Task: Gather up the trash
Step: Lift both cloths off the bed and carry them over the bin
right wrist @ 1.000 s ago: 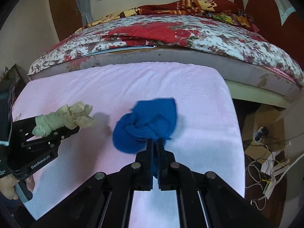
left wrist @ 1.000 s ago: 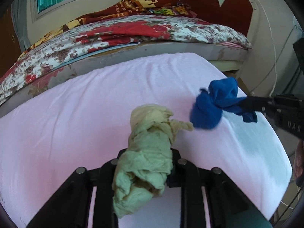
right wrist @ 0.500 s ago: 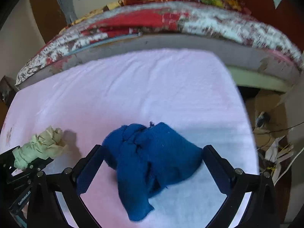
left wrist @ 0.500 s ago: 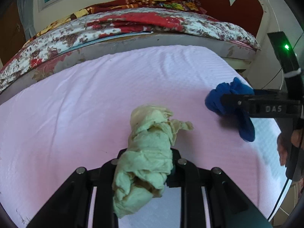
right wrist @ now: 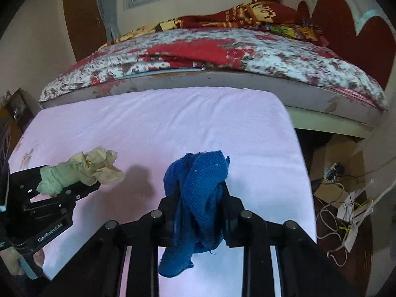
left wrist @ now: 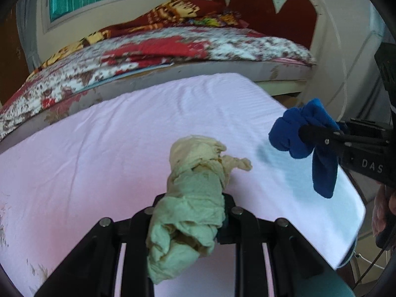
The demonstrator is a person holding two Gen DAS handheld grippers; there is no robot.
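A crumpled pale green-yellow rag [left wrist: 195, 173] is clamped in my left gripper [left wrist: 191, 198], which is shut on it and holds it above the pink sheet [left wrist: 111, 143]. The right wrist view shows that same rag [right wrist: 81, 170] in the left gripper [right wrist: 86, 185] at the left. A blue knitted rag [right wrist: 198, 175] sits bunched between the jaws of my right gripper [right wrist: 199, 190]; the jaws are closing and the pads press on it. In the left wrist view the blue rag [left wrist: 292, 133] hangs off the sheet from the right gripper [left wrist: 309, 131], one end dangling.
The pink-covered surface ends at a rounded right edge [right wrist: 299, 148]. Behind it stands a bed with a floral quilt [right wrist: 222, 49] and a red headboard [left wrist: 272, 12]. On the floor to the right lie a cardboard box [right wrist: 336, 151] and tangled cables [right wrist: 346, 212].
The right gripper opened wide, the blue rag dropped onto the sheet, and the jaws closed again around its bulk and lifted it. The left gripper kept its rag throughout.
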